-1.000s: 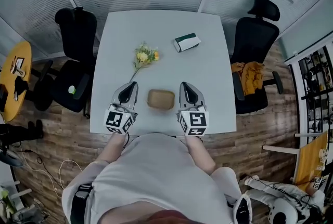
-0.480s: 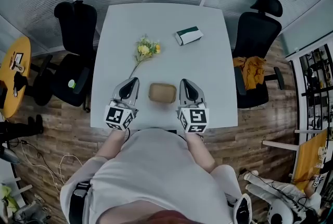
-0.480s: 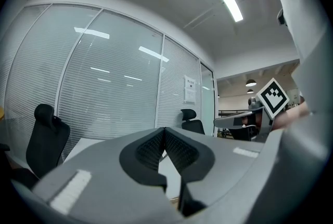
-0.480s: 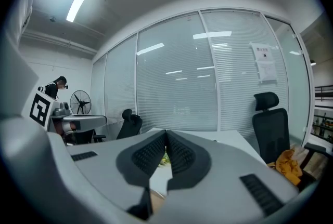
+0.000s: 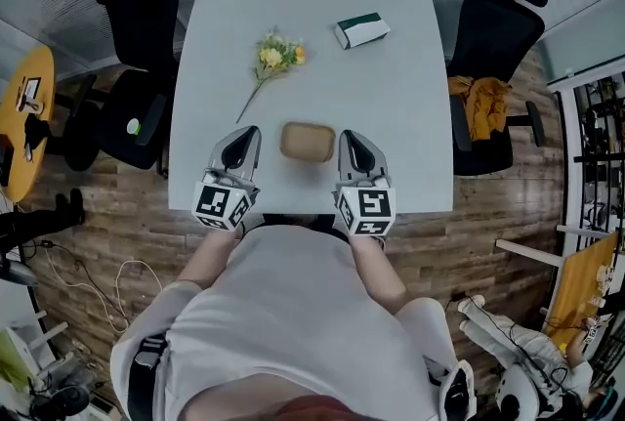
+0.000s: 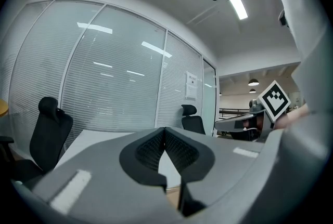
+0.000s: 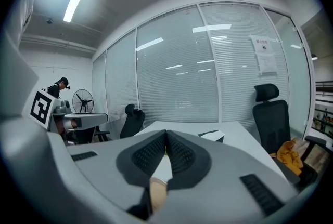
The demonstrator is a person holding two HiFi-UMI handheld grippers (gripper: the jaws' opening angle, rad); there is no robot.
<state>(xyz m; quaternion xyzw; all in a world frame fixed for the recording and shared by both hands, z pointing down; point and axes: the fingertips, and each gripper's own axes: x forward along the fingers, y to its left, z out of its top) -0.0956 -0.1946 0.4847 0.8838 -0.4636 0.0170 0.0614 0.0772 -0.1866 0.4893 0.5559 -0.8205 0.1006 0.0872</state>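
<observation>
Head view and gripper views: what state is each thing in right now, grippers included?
left gripper: shut, empty
right gripper: shut, empty
brown box: flat on the table, between the grippers, held by neither
flower sprig: lying on its side
green-and-white pack: lying flat

The right gripper [image 7: 166, 135] fills the lower frame. Its dark ribbed fingers [image 7: 144, 155] meet at the tips, with nothing pinched between them. In the narrow gap beneath the tips a tan rounded thing [image 7: 158, 193] shows. Beyond, at centre, lies the white table [image 7: 237, 128], with a green-and-white box [image 7: 211, 135] on it. A black chair [image 7: 270, 114] stands at right, an orange cloth [image 7: 290, 153] on its seat. A second chair [image 7: 132, 119] stands left of centre.
</observation>
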